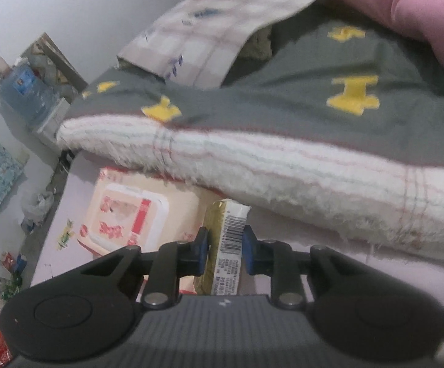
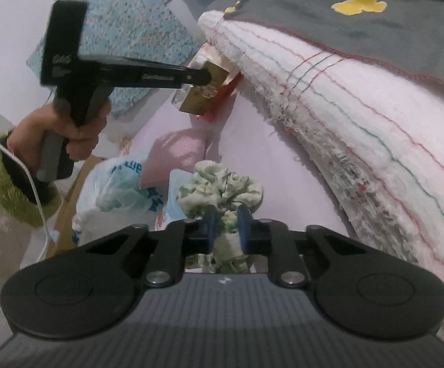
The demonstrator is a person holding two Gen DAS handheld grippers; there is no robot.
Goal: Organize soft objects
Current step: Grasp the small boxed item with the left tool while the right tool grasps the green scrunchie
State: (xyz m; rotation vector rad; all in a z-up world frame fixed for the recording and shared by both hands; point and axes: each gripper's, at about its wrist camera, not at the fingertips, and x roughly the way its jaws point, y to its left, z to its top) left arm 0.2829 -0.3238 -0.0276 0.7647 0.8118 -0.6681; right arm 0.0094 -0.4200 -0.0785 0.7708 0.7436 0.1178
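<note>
My left gripper (image 1: 225, 247) is shut on a gold tissue packet (image 1: 226, 242) with a barcode, held above a pink wet-wipes pack (image 1: 130, 214) on the lilac bed sheet (image 1: 68, 245). The same packet (image 2: 203, 92) and left gripper (image 2: 200, 78) show in the right wrist view, next to the edge of a thick white blanket (image 2: 359, 116). My right gripper (image 2: 225, 225) is shut on a crumpled green-and-white cloth (image 2: 222, 184) and holds it over the sheet (image 2: 267, 159). A grey quilt with yellow shapes (image 1: 283, 98) lies on the white blanket (image 1: 283, 171).
A pink pillow (image 1: 405, 3) and a checked cloth (image 1: 222, 21) lie on the quilt. A water bottle (image 1: 25, 89) stands by the wall. A plastic bag (image 2: 120, 184), a small pink pillow (image 2: 176, 153) and a teal patterned mat (image 2: 120, 36) lie at left.
</note>
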